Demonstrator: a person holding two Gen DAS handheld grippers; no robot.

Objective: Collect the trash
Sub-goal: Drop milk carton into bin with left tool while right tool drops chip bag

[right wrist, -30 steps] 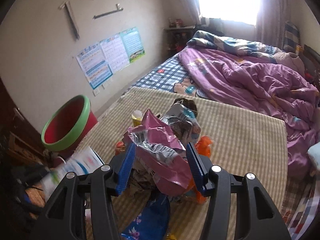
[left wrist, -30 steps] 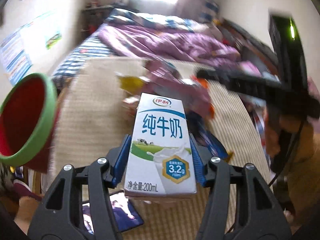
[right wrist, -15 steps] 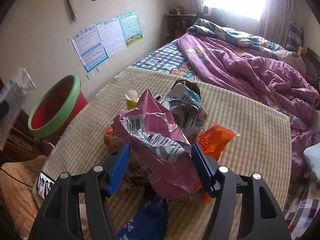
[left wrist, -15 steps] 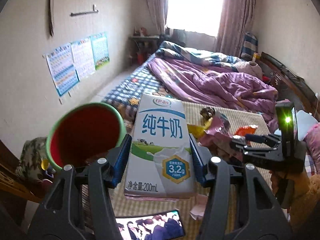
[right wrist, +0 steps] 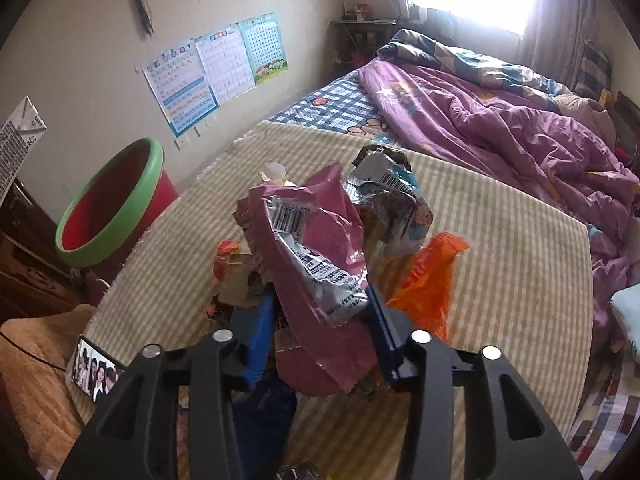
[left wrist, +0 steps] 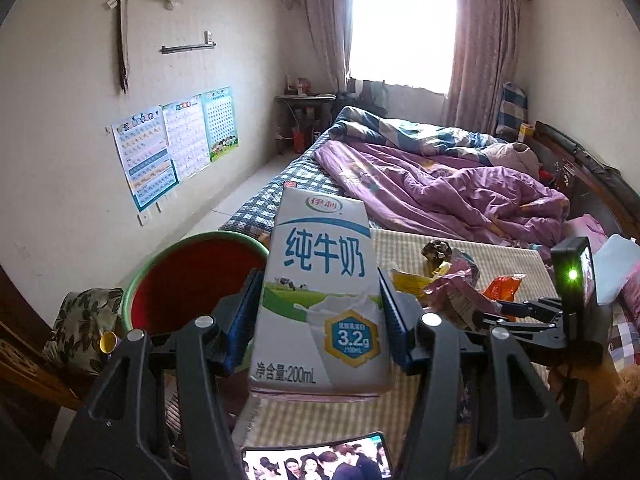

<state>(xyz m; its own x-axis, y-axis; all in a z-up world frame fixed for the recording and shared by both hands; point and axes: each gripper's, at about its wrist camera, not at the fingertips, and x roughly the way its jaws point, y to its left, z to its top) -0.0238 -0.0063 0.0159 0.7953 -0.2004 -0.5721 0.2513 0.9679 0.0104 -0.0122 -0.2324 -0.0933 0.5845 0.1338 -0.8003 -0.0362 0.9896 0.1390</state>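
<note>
Partway only. Left gripper [left wrist: 318,300] clamps milk carton [left wrist: 320,300], held up beside red bin [left wrist: 192,280] at left, not dropped. Right gripper [right wrist: 322,322] jaws just been closing on pink wrapper [right wrist: 312,240] in pile on mat [right wrist: 500,248]. Orange wrapper [right wrist: 432,276], foil bag [right wrist: 384,192] left.

Daylight from the far window [left wrist: 402,28], blown out white with glare, room moderately bright, near gripper parts dark, sharp focus, strong fisheye bending, black corners

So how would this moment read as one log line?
left gripper: holds milk carton | right gripper: closing around pink wrapper | bin: beside the mat
</note>
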